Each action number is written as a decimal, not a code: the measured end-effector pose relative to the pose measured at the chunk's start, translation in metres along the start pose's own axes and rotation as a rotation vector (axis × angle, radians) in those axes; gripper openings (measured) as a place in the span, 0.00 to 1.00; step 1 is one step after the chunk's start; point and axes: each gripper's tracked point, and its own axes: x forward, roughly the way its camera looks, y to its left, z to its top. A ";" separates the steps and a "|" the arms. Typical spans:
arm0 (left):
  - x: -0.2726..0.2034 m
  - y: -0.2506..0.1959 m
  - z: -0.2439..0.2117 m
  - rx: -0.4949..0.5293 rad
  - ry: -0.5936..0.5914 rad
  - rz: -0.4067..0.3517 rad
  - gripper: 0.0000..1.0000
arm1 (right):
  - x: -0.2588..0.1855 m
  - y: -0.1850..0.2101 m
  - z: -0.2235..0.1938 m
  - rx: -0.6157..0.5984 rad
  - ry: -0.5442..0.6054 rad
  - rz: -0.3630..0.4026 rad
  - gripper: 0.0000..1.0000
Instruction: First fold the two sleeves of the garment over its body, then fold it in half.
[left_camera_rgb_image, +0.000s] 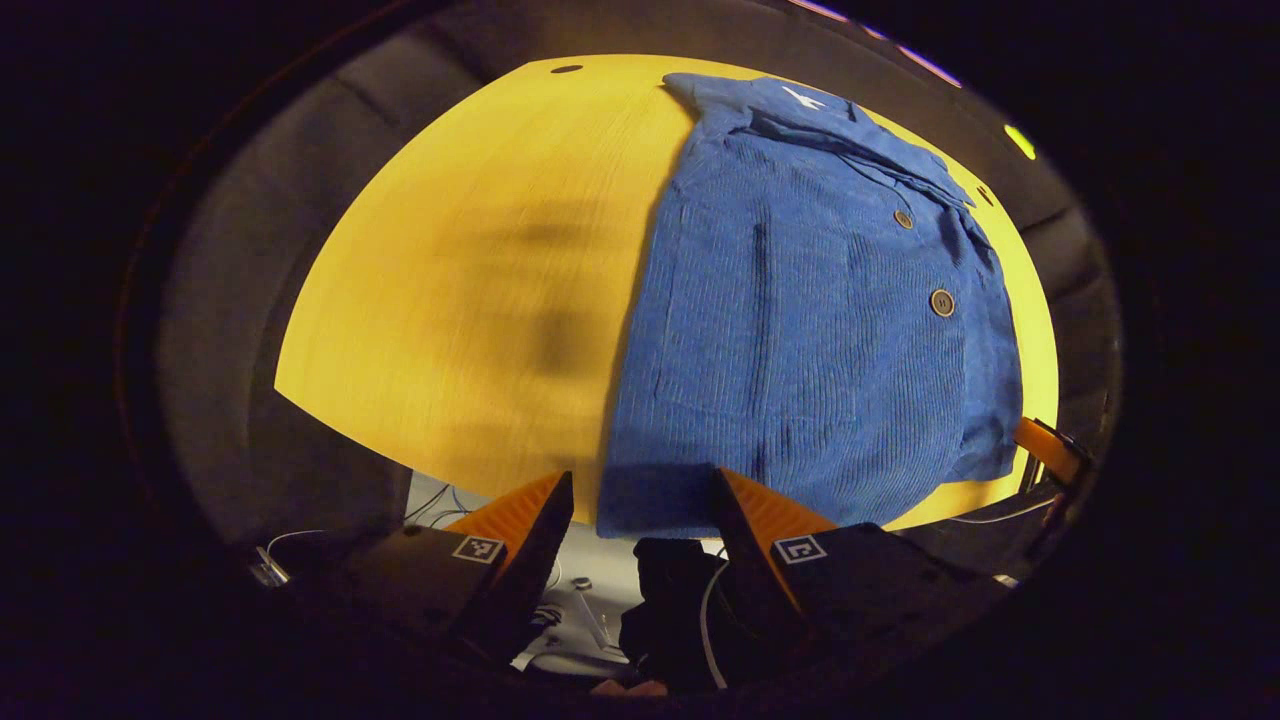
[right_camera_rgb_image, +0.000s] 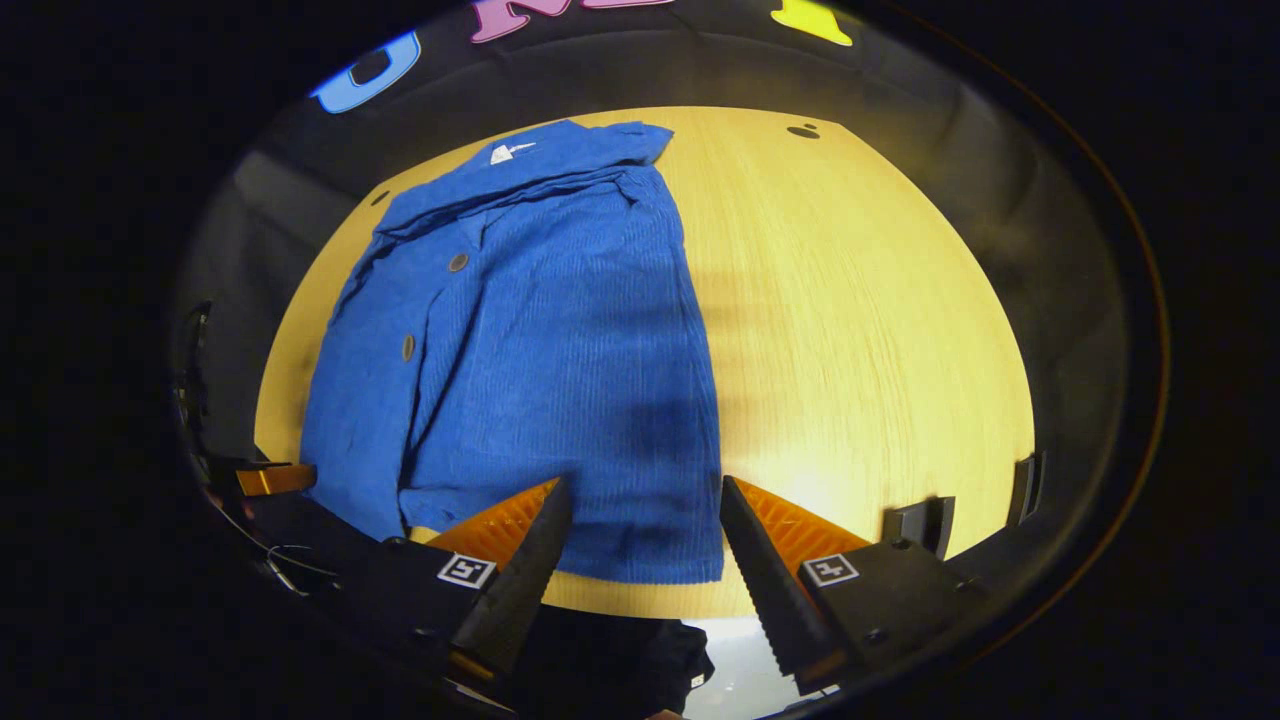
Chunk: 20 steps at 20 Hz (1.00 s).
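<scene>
A blue jacket (left_camera_rgb_image: 810, 310) lies flat on the wooden surface (left_camera_rgb_image: 470, 300), both sleeves folded over its body. The left tool (left_camera_rgb_image: 640, 500) and right tool (right_camera_rgb_image: 640, 505) hover spread at its hem, gripping nothing.

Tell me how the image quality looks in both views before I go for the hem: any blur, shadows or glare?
Left gripper view: the table is smeared with soft dark shadow streaks, the blue jacket stays fairly sharp, and fisheye bends the table edge. Right gripper view: crisper, with a shadow patch on the jacket's lower part, faint bands on the wood and bright glare near the front edge.
</scene>
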 end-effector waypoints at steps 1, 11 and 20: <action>0.001 0.001 -0.001 -0.003 0.000 0.003 0.82 | 0.001 -0.003 -0.003 0.006 0.011 -0.011 0.96; 0.009 0.001 -0.011 0.005 0.010 0.021 0.82 | 0.014 -0.016 -0.033 0.038 0.140 -0.092 0.93; 0.012 -0.013 -0.006 0.067 0.011 -0.025 0.14 | 0.015 0.009 -0.028 0.008 0.150 -0.057 0.03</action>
